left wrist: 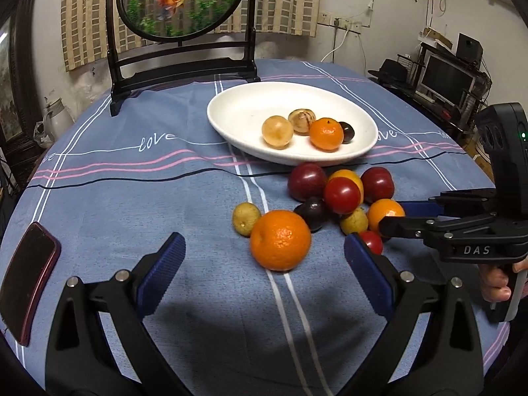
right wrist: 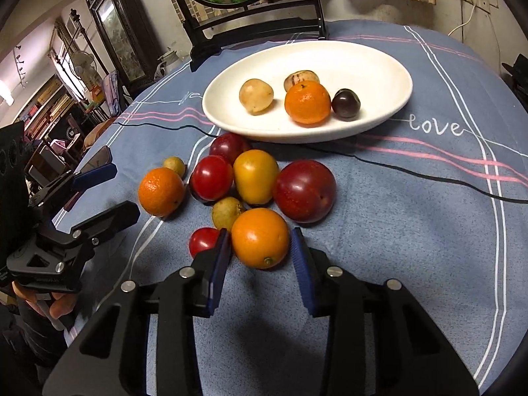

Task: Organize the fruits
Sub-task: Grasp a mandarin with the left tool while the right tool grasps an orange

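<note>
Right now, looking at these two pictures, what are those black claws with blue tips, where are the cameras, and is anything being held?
There is no robot here. A person holds a two-fingered hand tool in each hand, and a camera on each tool looks along its fingers. The left wrist view is from the left gripper. Its fingers are wide open in front of a big orange and hold nothing. The right wrist view is from the right gripper, whose fingers hug another orange on both sides; whether they press it yet is unclear. On the blue tablecloth lie loose fruit, a phone and a white plate holding four fruits.
</note>
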Demonstrator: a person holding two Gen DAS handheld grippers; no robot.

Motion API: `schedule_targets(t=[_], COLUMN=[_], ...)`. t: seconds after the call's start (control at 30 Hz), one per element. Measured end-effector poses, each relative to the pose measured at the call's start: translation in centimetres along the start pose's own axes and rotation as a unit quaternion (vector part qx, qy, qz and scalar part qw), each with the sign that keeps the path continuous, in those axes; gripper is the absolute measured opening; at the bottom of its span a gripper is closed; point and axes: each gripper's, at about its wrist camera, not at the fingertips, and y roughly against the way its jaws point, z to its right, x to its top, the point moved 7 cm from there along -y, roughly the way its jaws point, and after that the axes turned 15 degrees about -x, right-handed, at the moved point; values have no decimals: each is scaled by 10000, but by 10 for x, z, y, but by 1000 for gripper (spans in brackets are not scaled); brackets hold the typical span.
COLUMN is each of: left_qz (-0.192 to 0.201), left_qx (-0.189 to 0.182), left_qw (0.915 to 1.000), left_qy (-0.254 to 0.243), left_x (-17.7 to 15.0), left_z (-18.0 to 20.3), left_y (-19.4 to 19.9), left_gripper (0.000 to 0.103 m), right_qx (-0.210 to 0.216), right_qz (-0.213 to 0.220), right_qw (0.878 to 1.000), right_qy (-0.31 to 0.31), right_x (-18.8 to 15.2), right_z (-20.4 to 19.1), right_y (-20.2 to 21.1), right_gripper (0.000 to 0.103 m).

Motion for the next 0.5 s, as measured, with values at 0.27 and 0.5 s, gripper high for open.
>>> schedule_targets(t=[0.27,0.5], left_qz=[-93,-271], left_qx=[-37,-208], left_qw=[9999,9994], left_qy=[-27,61], left_x=[-2,-6], left_z=[3,3], left_y=[-7,-14], left_gripper=[96,61], right_qx=[31,-16], right_qz=[78,69], right_qw=[9999,9999], right_qy=[-140,-147], right_x=[3,3], right_z=[7,9], right_y=[7,8], right_gripper=[38,38])
